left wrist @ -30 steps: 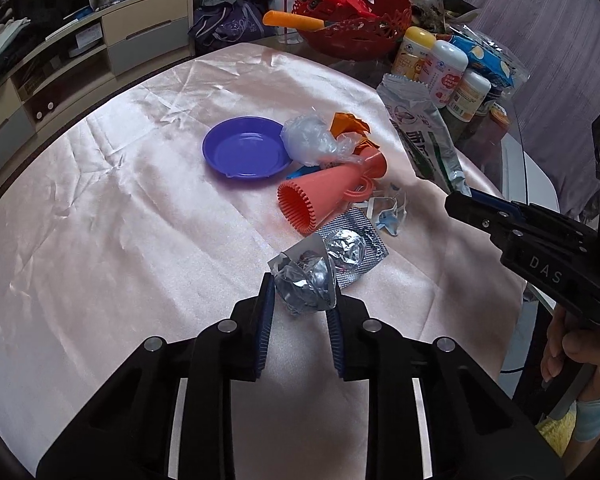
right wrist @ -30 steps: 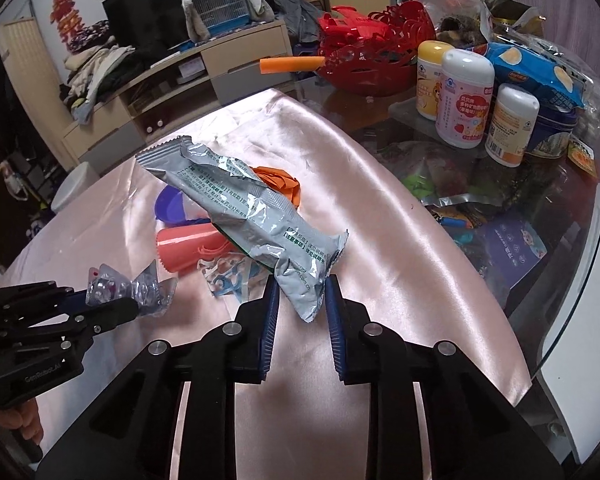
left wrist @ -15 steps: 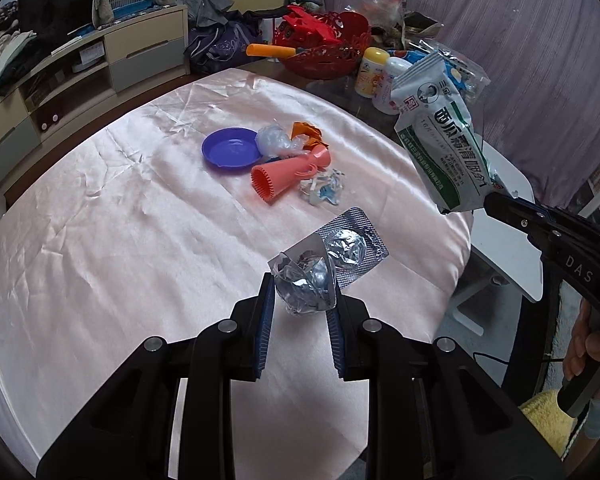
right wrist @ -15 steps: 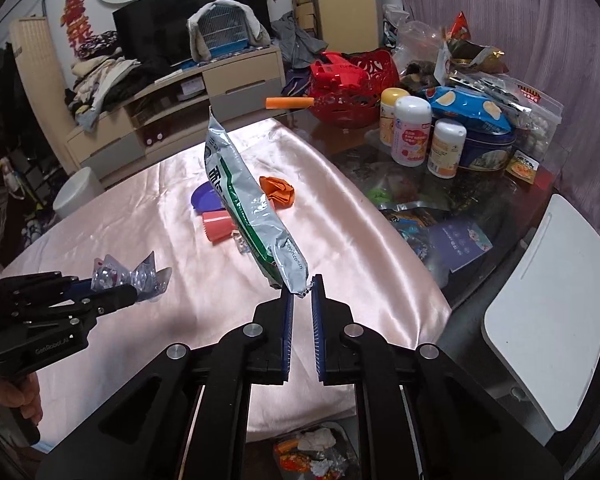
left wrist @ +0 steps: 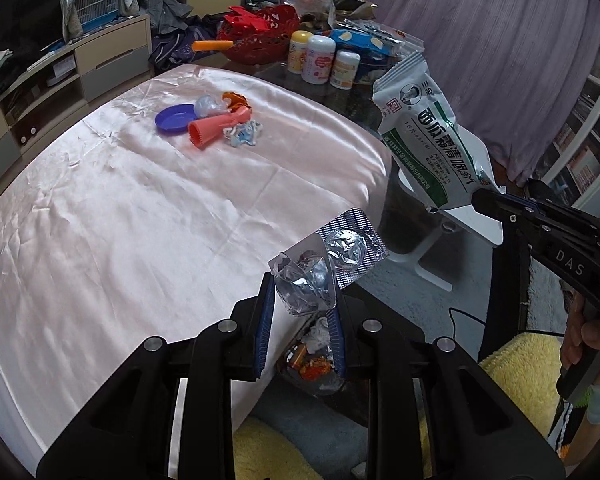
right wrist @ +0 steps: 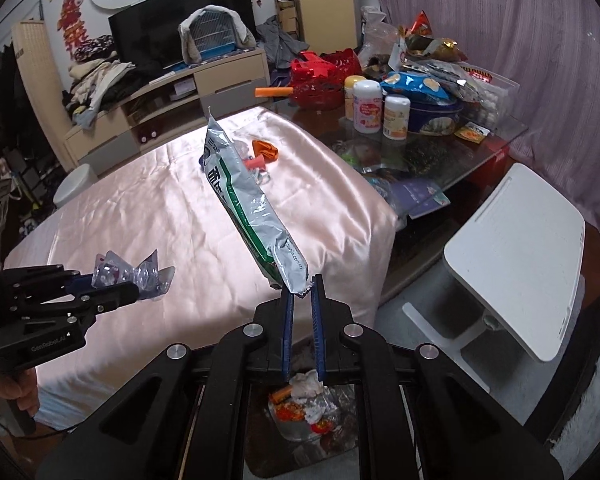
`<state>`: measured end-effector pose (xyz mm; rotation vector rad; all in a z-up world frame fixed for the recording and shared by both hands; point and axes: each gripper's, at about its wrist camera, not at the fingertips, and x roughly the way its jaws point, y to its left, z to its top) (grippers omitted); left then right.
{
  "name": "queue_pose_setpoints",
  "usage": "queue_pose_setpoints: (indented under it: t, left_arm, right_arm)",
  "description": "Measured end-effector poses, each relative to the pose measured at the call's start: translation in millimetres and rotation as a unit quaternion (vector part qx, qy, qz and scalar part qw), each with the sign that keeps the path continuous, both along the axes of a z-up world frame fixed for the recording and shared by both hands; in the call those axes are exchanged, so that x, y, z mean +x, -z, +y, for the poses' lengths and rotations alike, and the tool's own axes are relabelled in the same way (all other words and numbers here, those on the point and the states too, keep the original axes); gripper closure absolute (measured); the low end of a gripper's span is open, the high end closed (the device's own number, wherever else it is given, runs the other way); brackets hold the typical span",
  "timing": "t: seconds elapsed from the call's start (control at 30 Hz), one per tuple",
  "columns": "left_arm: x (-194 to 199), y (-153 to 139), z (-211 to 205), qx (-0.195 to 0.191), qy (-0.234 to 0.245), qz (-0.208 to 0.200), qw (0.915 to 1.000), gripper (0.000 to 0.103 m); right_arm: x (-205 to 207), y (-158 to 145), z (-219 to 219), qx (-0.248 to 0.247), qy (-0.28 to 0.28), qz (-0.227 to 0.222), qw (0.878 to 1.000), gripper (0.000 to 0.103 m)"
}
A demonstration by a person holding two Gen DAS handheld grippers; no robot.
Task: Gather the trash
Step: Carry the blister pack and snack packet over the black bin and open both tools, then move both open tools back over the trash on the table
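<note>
My left gripper [left wrist: 300,294] is shut on a crumpled foil blister pack [left wrist: 328,258], held in the air past the table's near corner. In the right wrist view the same left gripper [right wrist: 134,290] shows at the left with the blister pack [right wrist: 132,274] in it. My right gripper [right wrist: 302,292] is shut on the bottom edge of a silver and green snack wrapper [right wrist: 252,208], which stands up tilted away; the left wrist view shows that wrapper [left wrist: 424,136] at the right. Below both grippers a trash bin [right wrist: 308,404] with wrappers and tissue stands on the floor.
A pink satin cloth covers the table [left wrist: 120,216]. On it lie a purple dish [left wrist: 172,118], a coral cone-shaped item [left wrist: 216,126] and small plastic scraps [left wrist: 242,134]. Jars [right wrist: 366,106], snack bags and a red basket [right wrist: 324,76] crowd the far glass end. A white stool [right wrist: 512,256] stands right.
Both grippers have pulled back from the table's middle to beyond its near edge with their loads. The right jaws closed tighter on the wrapper. The trash bin has come into view below.
</note>
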<state>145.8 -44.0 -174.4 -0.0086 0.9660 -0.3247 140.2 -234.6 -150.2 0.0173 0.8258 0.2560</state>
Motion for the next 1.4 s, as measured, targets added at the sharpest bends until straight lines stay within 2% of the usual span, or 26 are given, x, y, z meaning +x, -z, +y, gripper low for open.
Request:
queue_pose_setpoints:
  t: [0.17,0.37,0.73,1.03,1.07,1.13,1.27,1.33,1.37,1.4]
  left_arm:
    - [-28,21,-21,-0.004,0.028,0.009,0.9996,0.079]
    - [-46,54,-33,-0.001,0.03,0.031,0.9991,0.079]
    - [-52,114,-51,0.012,0.055,0.108,0.9925,0.079]
    - [-42,133,-61,0.013,0.067,0.137,0.9883,0.079]
    - [-41,135,-62,0.014,0.067,0.139,0.9879,0.078]
    - [-39,137,-61,0.014,0.065,0.142,0.9876,0.068]
    - [-37,136,-58,0.014,0.061,0.144,0.9876,0.064]
    - [-37,132,-56,0.014,0.059,0.14,0.9883,0.061]
    - [-37,130,-54,0.014,0.057,0.138,0.9888,0.061]
    - [-37,126,-51,0.013,0.054,0.135,0.9893,0.06]
  right_arm:
    - [-31,22,-14,-0.001,0.018,0.021,1.0,0.093]
    - [-62,54,-26,0.001,0.038,0.05,0.998,0.093]
    - [-80,116,-32,0.023,0.062,0.123,0.99,0.093]
    - [-72,132,-27,0.028,0.057,0.149,0.987,0.09]
    - [-71,132,-27,0.03,0.055,0.149,0.987,0.09]
    - [-69,131,-27,0.031,0.056,0.149,0.987,0.089]
    - [-65,128,-31,0.037,0.064,0.147,0.986,0.089]
    - [-64,125,-34,0.04,0.069,0.143,0.986,0.083]
    - [-63,123,-35,0.044,0.071,0.141,0.987,0.071]
    - [-63,121,-37,0.048,0.073,0.136,0.987,0.054]
